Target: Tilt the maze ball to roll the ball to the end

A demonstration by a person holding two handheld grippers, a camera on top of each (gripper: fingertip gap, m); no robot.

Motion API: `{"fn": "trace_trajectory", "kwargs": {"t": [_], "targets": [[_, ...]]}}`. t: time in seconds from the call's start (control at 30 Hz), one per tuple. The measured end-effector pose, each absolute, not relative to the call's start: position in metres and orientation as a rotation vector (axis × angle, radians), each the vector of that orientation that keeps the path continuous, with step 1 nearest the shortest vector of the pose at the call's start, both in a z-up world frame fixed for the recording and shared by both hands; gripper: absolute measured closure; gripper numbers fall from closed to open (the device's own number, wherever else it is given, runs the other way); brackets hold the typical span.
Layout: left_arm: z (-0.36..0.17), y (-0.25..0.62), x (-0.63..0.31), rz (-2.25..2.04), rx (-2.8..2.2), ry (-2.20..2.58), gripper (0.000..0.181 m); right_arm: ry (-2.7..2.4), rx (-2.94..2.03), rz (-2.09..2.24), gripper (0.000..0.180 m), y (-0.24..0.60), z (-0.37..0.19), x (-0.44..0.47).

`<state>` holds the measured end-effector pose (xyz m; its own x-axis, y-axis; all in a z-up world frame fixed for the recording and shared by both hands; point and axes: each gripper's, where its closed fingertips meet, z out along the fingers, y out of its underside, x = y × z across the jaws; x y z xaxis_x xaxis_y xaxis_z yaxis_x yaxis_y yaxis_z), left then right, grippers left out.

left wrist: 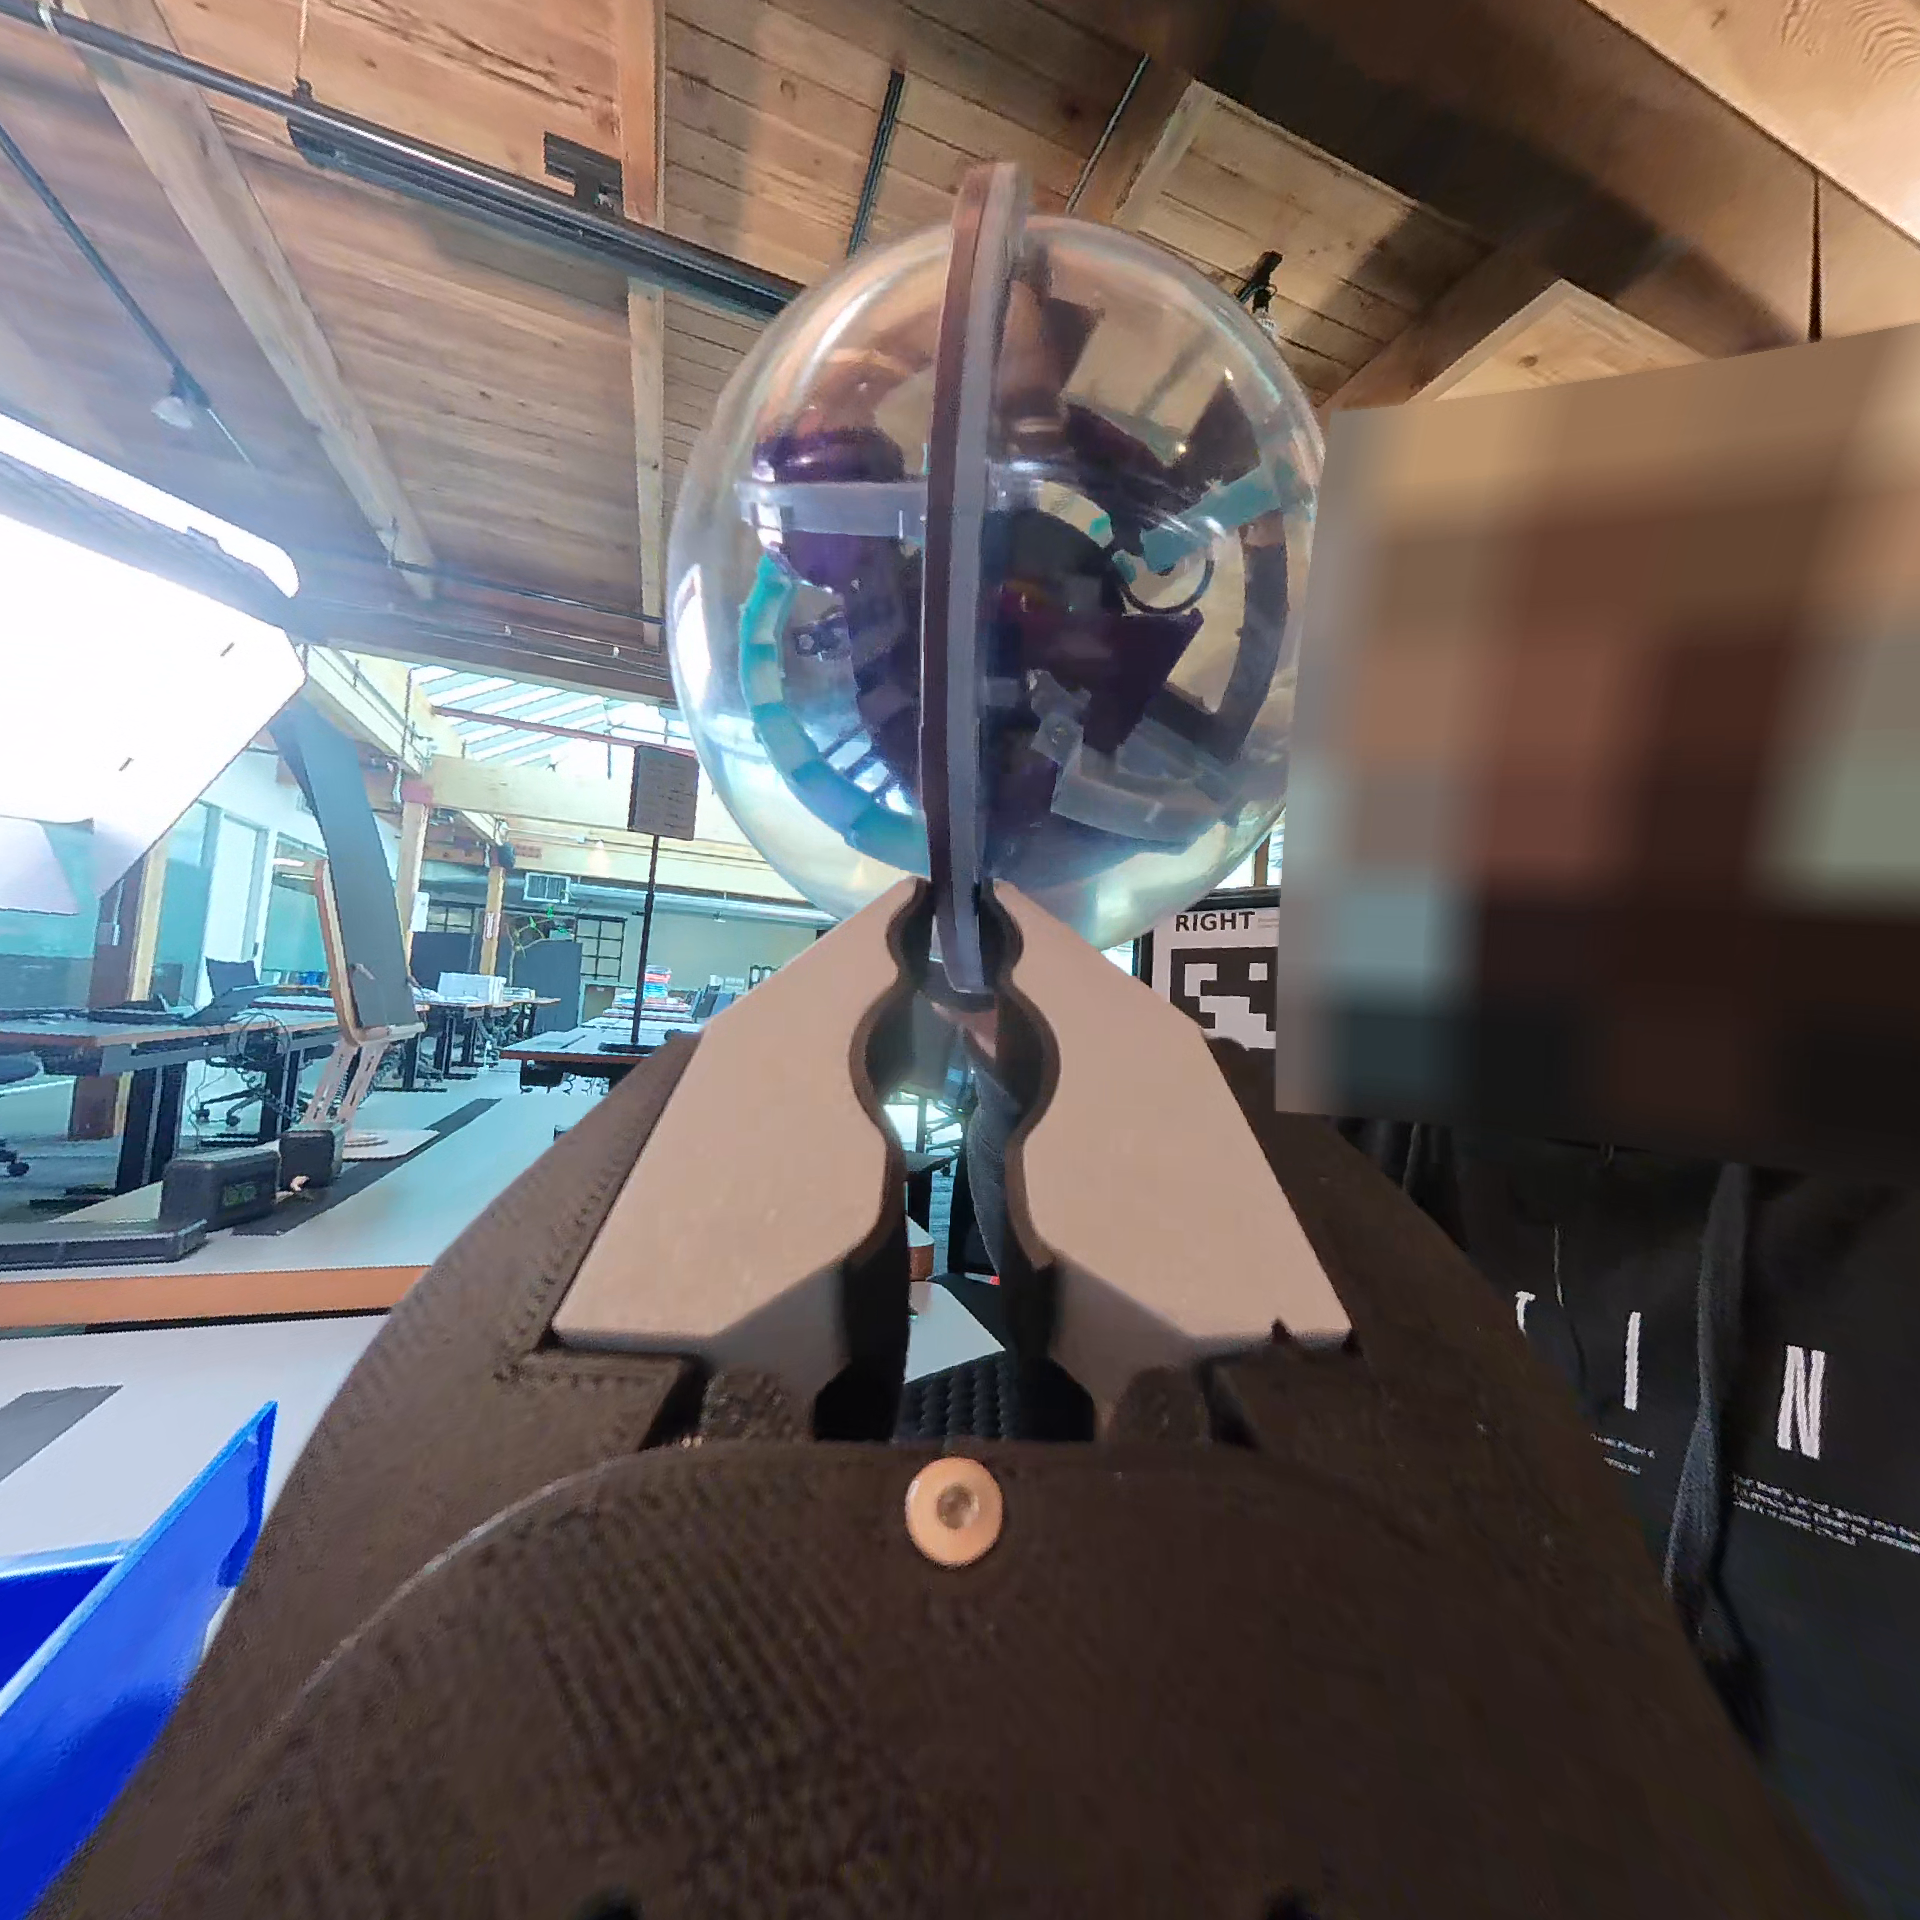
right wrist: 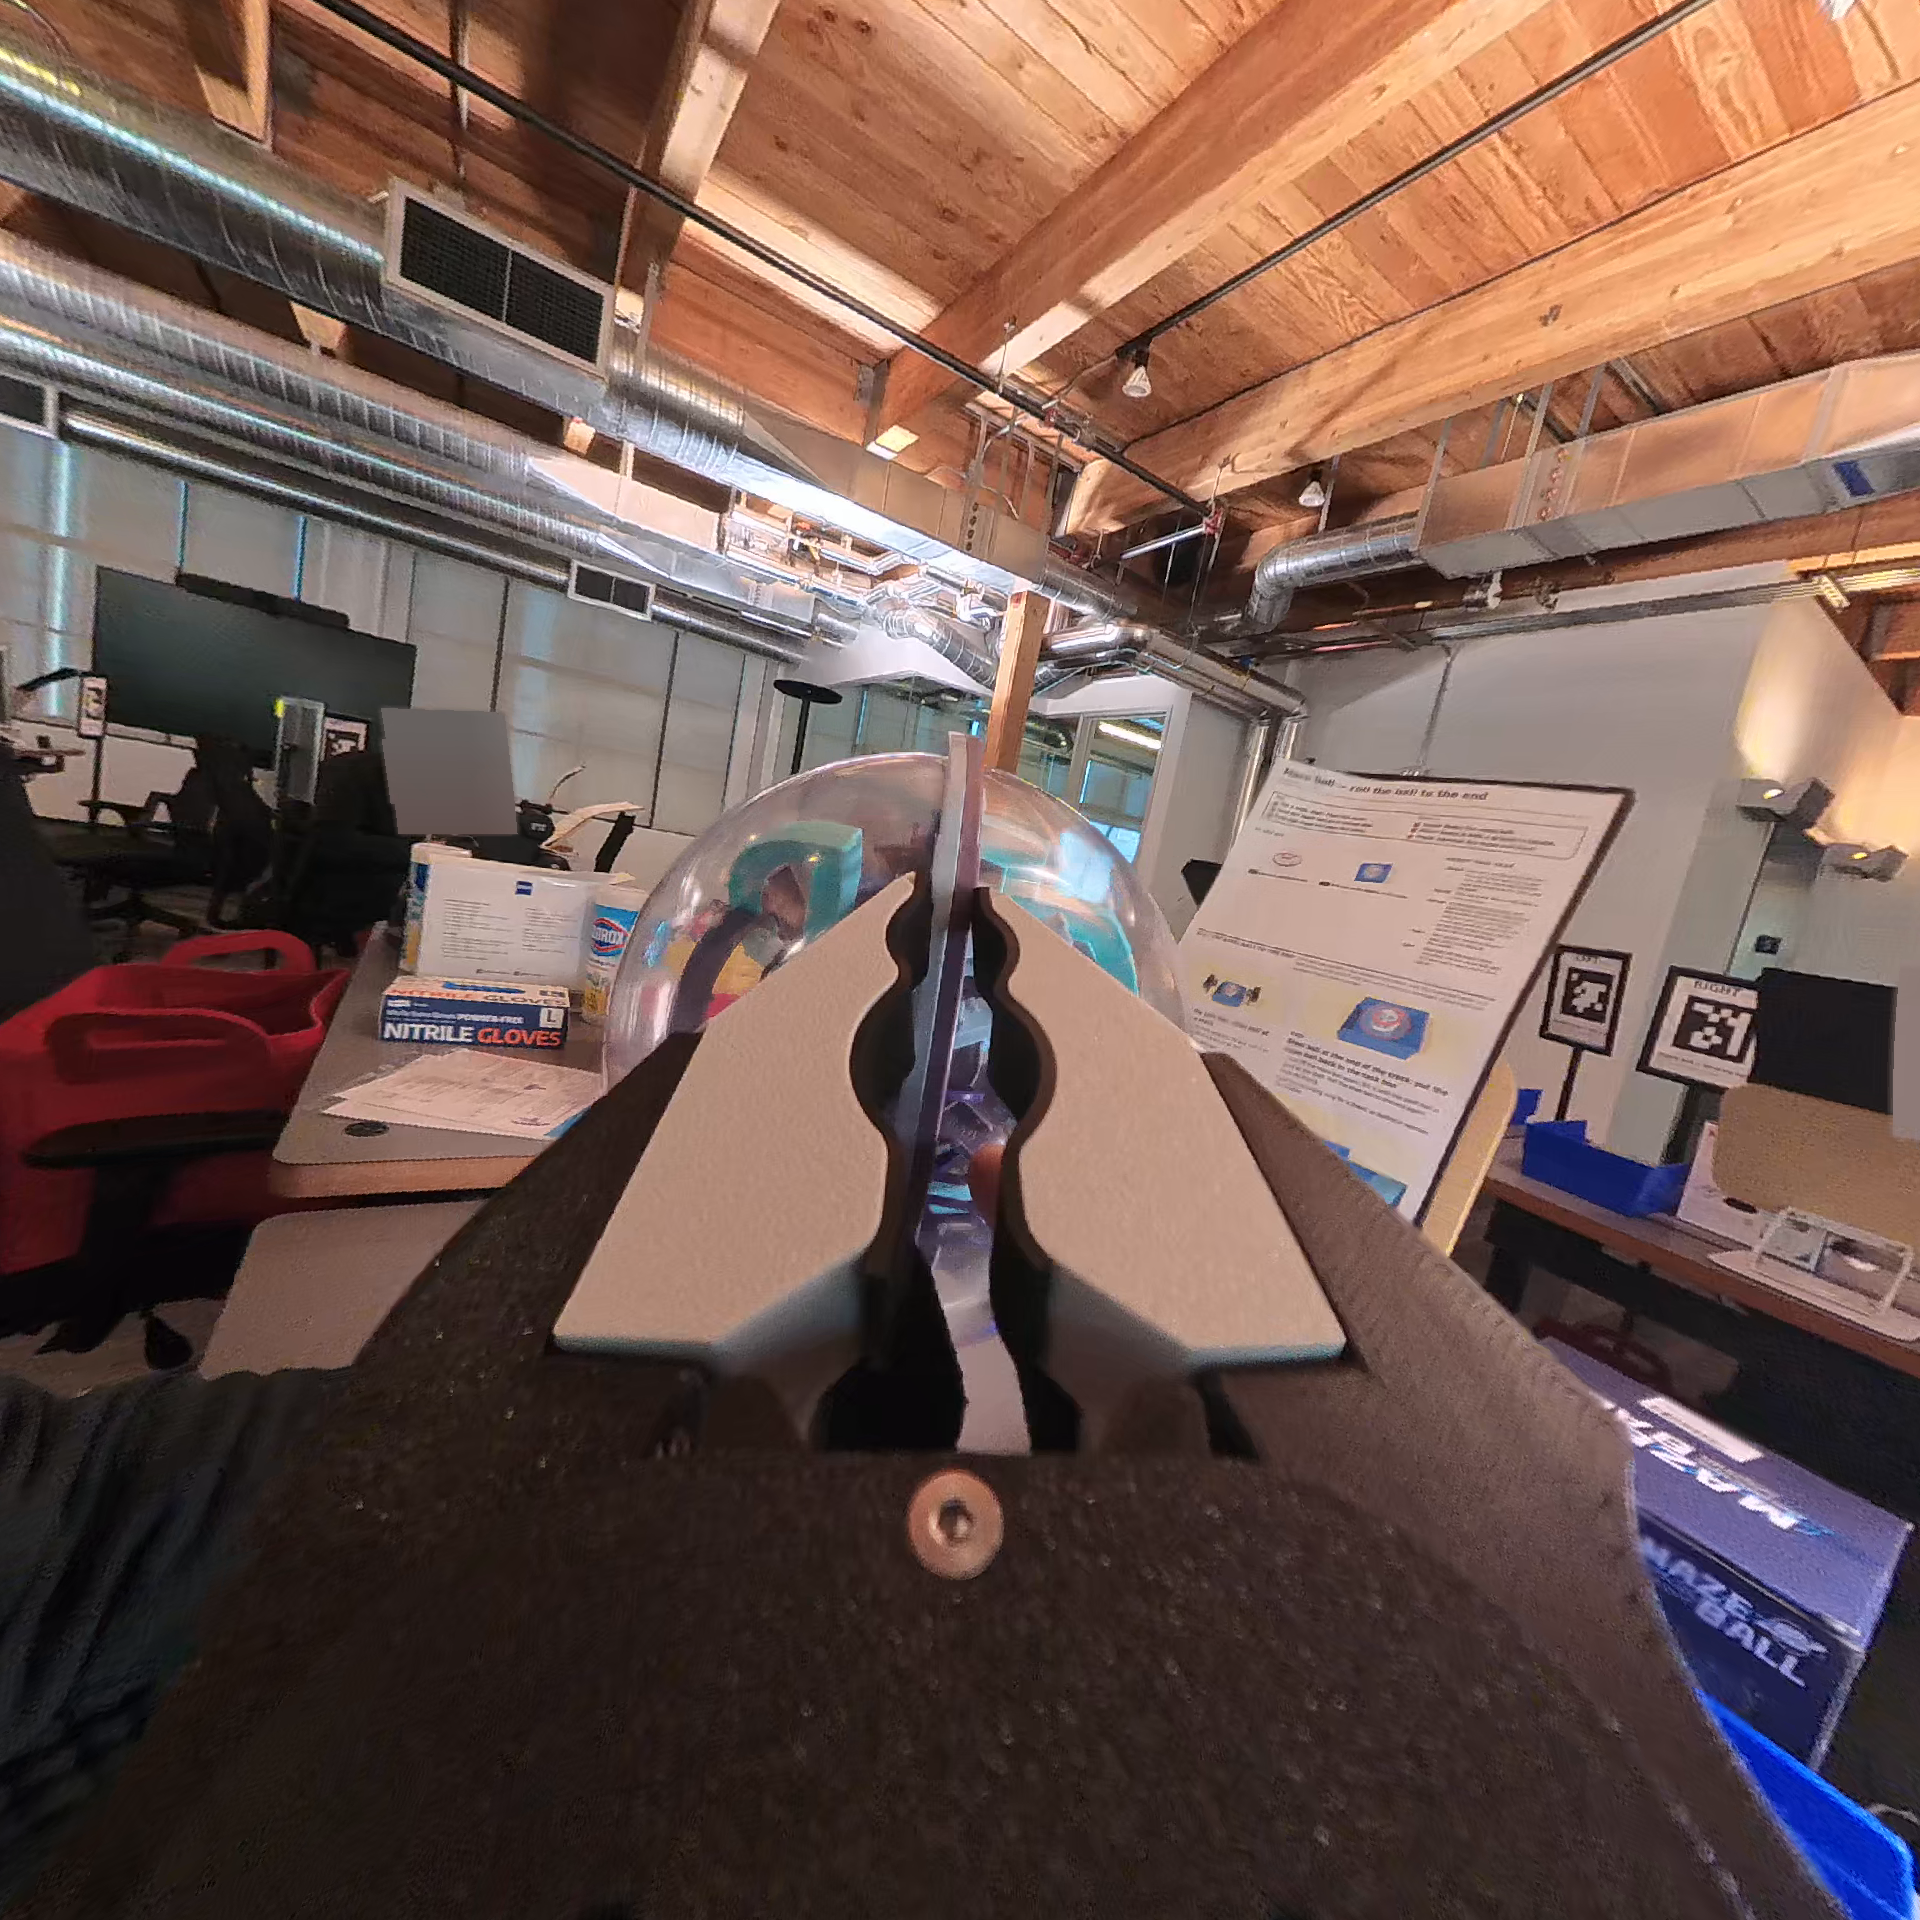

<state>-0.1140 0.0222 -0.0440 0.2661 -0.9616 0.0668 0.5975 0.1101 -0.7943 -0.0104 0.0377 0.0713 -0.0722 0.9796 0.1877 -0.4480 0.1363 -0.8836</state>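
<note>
We had left gripper (left wrist: 956, 940) clamped on flat rim (left wrist: 971, 582) of maze ball (left wrist: 997, 582), sphere just beyond fingertips. Right gripper (right wrist: 948, 914) clamped same rim opposite side. Inner ball not discernible. We judged slow, matched tilts best, both grips firm.

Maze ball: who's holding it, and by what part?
Both. Left gripper and right gripper each clamp the flat rim circling the maze ball.
</note>
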Motion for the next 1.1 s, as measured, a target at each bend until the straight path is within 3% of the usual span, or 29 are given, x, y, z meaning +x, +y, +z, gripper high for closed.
{"fn": "trace_trajectory", "kwargs": {"t": [1.1], "targets": [[-0.037, 0.048, -0.139, -1.141, -1.014, 0.393, 0.176, -0.976, -0.737, 1.332, 0.174, 0.03, 0.075, -0.027]]}}
